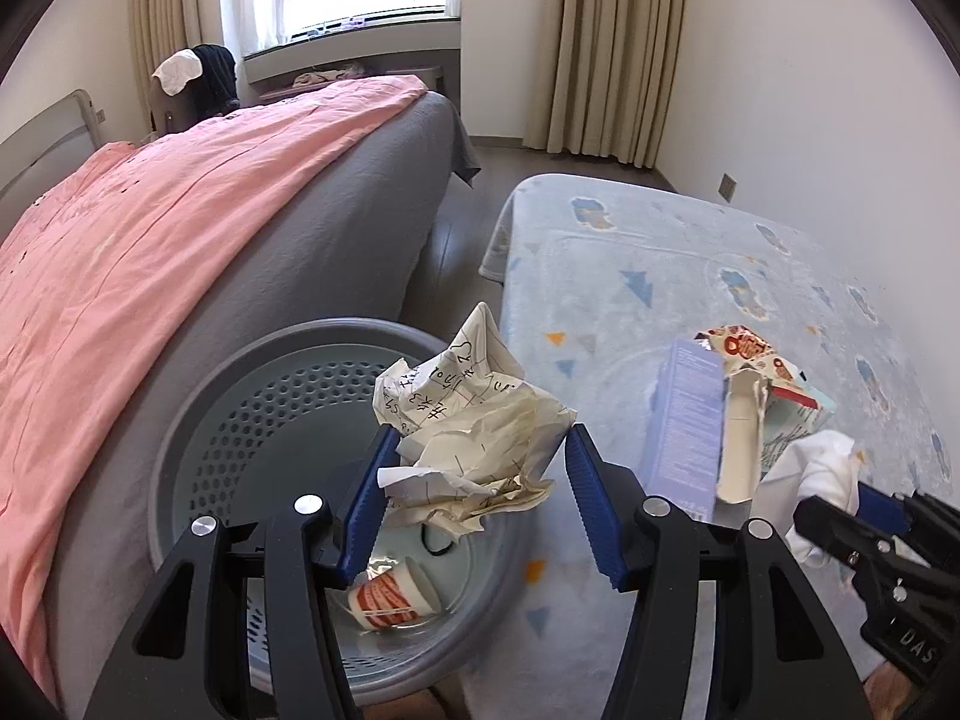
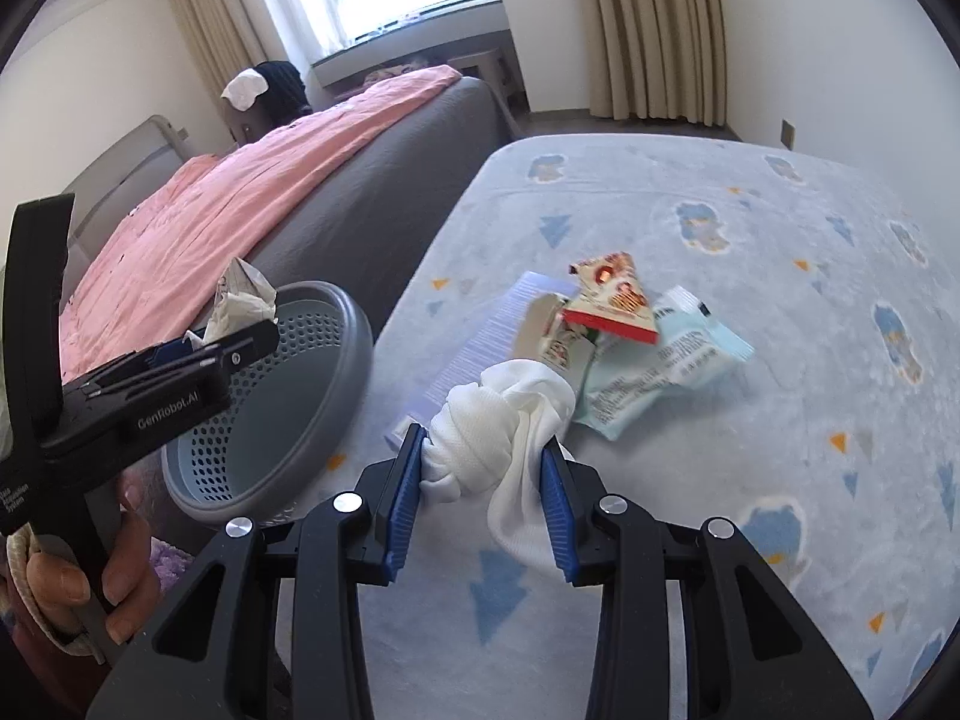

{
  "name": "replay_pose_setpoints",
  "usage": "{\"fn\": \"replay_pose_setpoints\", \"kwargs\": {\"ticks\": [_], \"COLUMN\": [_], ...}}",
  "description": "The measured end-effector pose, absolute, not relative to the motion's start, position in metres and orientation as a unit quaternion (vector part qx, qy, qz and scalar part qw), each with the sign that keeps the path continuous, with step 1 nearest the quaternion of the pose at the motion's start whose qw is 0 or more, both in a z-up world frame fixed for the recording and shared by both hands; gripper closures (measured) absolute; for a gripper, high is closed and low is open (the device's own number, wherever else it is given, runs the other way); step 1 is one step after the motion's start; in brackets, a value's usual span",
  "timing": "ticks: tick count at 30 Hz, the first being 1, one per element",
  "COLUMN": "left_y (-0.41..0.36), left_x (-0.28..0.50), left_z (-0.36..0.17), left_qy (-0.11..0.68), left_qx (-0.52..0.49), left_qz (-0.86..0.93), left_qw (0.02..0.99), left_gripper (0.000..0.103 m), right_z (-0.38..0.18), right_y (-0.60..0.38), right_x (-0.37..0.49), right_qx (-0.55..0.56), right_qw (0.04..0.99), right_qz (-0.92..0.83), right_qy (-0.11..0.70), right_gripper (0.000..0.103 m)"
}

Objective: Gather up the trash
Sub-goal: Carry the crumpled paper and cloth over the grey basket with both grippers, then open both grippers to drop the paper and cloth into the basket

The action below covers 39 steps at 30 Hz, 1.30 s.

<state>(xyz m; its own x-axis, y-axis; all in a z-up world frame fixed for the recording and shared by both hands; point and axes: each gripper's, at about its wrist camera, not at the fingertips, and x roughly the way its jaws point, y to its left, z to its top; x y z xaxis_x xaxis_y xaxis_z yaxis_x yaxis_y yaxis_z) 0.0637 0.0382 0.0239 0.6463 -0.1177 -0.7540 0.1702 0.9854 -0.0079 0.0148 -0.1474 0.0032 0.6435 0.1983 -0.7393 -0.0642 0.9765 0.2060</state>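
L gripper (image 1: 480, 468) is seen w/ jaws closed on a crumpled paper (image 1: 474, 426), handwritten on, held above the bin (image 1: 198, 420). The wad is pressed by both blue pads; its top sticks up past the fingertips. In the right wrist view the same paper (image 2: 240, 300) is seen poking out of the L gripper (image 2: 204, 348) over the bin rim (image 2: 354, 360), and a hand (image 2: 78, 576) is wrapped round that gripper's handle.

The bin is grey outside, pale blue inside, w/ perforated walls. It is stood on the floor between the bed (image 1: 180, 240) and the rug (image 1: 720, 276), touching the rug's edge. A red-and-white paper cup (image 1: 393, 594) is lying on its side at the bottom, w/ a small black loop (image 1: 438, 540) near it.

R gripper (image 2: 486, 462) is seen w/ jaws clamped on a knotted white cloth (image 2: 498, 420); a loose end is hung down between the fingers. From the left wrist view, R gripper (image 1: 864, 510) is at the right edge, cloth (image 1: 816, 468) bunched at its tip.

More trash is left on the rug: a lilac box (image 2: 480, 348), a torn red-and-cream carton (image 2: 612, 300) and a pale green wrapper (image 2: 666, 372), piled together and overlapping, just beyond the cloth. The bed is covered w/ a pink sheet (image 1: 120, 252).
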Motion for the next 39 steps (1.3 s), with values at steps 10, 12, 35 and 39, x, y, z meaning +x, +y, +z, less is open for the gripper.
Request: {"fn": "replay_pose_setpoints", "kwargs": {"ticks": [10,12,35,39], "left_y": [0.115,0.123,0.173,0.175], "left_x": [0.055,0.055,0.064,0.064], "left_z": [0.015,0.010,-0.007,-0.008], "left_qy": [0.407,0.408,0.414,0.416], "left_qx": [0.021,0.016,-0.046,-0.048], "left_qz": [-0.002,0.012,0.077,0.079], "left_qw": [0.913,0.913,0.906,0.905], "left_gripper": [0.048,0.048,0.035,0.035], "right_z": [0.010,0.005,-0.017,-0.019], "right_y": [-0.069,-0.055,-0.011,-0.008], "right_x": [0.065,0.076,0.108,0.105], "right_qx": [0.033,0.030,0.014,0.007], "right_qw": [0.891,0.884,0.872,0.873], "right_qz": [0.161,0.179,0.214,0.209], "right_qy": [0.423,0.431,0.440,0.441], "right_gripper": [0.066,0.066,0.038,0.038]}}
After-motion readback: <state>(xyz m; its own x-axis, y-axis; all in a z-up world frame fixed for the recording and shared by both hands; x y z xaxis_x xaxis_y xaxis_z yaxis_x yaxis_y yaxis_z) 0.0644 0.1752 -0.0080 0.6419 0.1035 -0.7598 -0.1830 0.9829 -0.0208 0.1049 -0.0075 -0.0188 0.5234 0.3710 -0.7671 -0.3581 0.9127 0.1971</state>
